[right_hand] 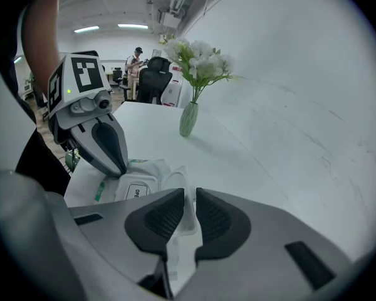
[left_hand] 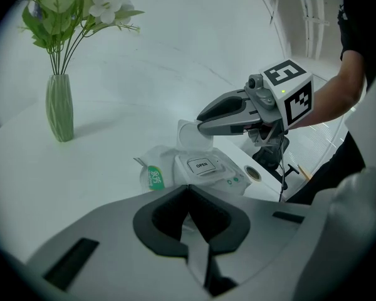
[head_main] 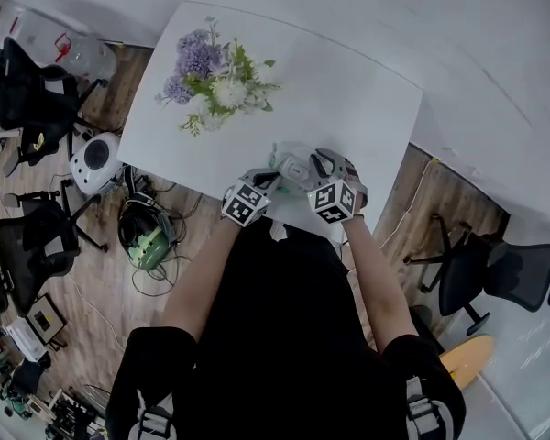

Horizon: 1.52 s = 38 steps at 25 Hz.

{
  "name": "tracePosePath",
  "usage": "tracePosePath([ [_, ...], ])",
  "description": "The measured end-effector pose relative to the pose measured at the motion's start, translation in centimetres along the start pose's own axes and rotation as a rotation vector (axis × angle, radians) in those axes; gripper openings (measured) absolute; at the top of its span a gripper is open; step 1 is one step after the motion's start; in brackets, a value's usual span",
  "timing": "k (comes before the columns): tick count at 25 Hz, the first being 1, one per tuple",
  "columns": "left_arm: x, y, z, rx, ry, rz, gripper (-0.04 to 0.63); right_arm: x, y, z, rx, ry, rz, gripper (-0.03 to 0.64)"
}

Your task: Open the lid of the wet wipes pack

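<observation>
The white wet wipes pack point(head_main: 293, 168) lies on the white table point(head_main: 348, 90) near its front edge, between my two grippers. Its top bears an "OPEN" label point(left_hand: 200, 165). The translucent flip lid point(left_hand: 189, 137) stands raised at the pack's far side. My right gripper point(right_hand: 187, 196) is shut on this lid point(right_hand: 174, 182), whose edge runs between the pads; from the left gripper view its fingertips point(left_hand: 203, 127) sit at the lid's top. My left gripper point(left_hand: 189, 190) is shut on the pack's near end, and its tips point(right_hand: 120, 170) come down on the wrapper.
A green vase point(left_hand: 59, 108) of white and purple flowers point(head_main: 211, 76) stands further back on the table. Office chairs point(head_main: 495, 273) and cables sit on the wooden floor on both sides. A person point(right_hand: 136, 58) stands far off in the room.
</observation>
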<state>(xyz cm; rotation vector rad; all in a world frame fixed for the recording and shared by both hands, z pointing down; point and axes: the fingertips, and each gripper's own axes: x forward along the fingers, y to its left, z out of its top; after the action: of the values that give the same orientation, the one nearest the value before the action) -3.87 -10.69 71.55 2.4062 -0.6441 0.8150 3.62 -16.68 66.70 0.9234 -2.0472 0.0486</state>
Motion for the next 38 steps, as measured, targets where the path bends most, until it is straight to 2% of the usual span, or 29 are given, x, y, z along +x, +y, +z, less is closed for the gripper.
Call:
tracePosePath([
  [6, -0.4, 0.0, 0.5, -0.010, -0.004, -0.024, 0.021, -0.7, -0.6, -0.5, 0.013, 0.001, -0.014, 0.074],
  [9, -0.6, 0.3, 0.7, 0.031, -0.016, 0.006, 0.021, -1.2, -0.6, -0.6, 0.017, -0.002, -0.019, 0.074],
  [20, -2.8, -0.2, 2.6, 0.055, -0.088, 0.069, 0.021, -3.4, -0.3, -1.7, 0.053, -0.015, -0.033, 0.018],
  [38, -6.7, -3.4, 6.0, 0.117, -0.179, 0.139, 0.021, -7.9, 0.6, -3.6, 0.061, -0.059, 0.002, 0.015],
])
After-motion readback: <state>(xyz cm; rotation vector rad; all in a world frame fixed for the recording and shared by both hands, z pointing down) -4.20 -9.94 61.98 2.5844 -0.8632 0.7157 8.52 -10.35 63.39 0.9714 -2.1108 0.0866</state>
